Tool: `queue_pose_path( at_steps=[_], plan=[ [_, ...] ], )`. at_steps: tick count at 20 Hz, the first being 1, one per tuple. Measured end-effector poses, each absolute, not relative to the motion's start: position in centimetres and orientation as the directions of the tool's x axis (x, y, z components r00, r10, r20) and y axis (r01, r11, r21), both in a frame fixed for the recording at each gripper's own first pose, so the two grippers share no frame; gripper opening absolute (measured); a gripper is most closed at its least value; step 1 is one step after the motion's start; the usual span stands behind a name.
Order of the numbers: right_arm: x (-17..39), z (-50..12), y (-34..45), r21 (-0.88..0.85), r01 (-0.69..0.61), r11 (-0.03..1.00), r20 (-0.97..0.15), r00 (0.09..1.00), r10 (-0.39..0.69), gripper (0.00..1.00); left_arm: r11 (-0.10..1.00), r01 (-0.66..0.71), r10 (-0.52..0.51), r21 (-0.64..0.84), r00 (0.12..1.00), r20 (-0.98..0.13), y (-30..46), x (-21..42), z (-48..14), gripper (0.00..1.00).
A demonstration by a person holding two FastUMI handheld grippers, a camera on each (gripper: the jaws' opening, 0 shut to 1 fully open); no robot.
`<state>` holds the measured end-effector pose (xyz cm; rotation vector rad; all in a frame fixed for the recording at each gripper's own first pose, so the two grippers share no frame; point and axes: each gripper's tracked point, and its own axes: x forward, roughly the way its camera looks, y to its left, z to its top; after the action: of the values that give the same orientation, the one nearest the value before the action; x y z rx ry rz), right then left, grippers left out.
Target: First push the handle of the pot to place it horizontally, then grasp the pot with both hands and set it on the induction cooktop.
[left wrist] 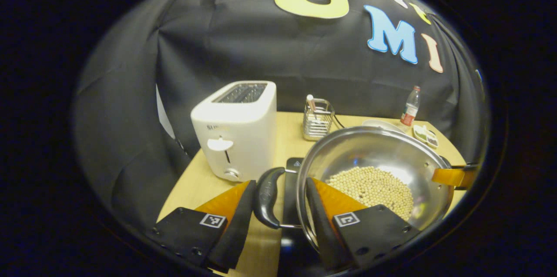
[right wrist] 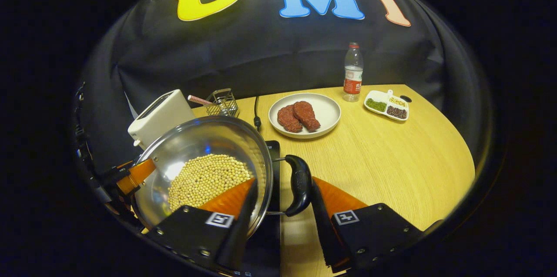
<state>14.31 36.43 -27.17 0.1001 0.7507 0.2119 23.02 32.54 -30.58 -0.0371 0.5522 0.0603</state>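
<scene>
Above table (right wrist: 383, 159), each claw (left wrist: 278, 207) straddles a pot (left wrist: 374, 155) handle.

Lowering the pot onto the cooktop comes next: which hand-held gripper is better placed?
Neither: left and right are alike. The left hand-held gripper clamps one side handle and wall of the pot, the right hand-held gripper the opposite side, over the induction cooktop. Both should probably lower together.

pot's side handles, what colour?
Black, both side handles; clearest in the right gripper view, on the steel pot.
</scene>
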Motion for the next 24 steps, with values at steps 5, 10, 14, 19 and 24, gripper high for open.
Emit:
queue_pose_path(
  at_steps=[5,10,14,19,24],
  plan=[
    [15.0,-22.6,32.7,0.120,-0.163,0.979,-0.552,0.809,0.203,0.97,0.996,-0.056,0.075,0.063,0.927,-0.367,30.5,22.5,-23.2,1.00],
    [14.3,-17.5,26.3,0.089,-0.168,0.982,-0.422,0.887,0.190,0.97,0.996,-0.033,0.053,0.087,0.971,-0.234,24.9,19.8,-15.7,0.98],
    [12.4,-12.8,19.6,0.015,-0.160,0.987,-0.297,0.942,0.157,0.97,0.998,-0.038,0.045,0.048,0.984,-0.171,18.8,17.1,-11.0,0.98],
    [9.1,-8.0,11.8,0.024,-0.169,0.985,-0.207,0.963,0.170,0.97,0.998,-0.066,0.068,0.020,0.992,-0.102,11.5,12.5,-6.7,0.94],
    [5.5,-5.7,4.5,0.007,-0.168,0.986,-0.152,0.974,0.167,0.96,0.997,-0.075,0.075,-0.006,0.997,-0.031,4.8,7.0,-2.5,0.96]
  ],
)
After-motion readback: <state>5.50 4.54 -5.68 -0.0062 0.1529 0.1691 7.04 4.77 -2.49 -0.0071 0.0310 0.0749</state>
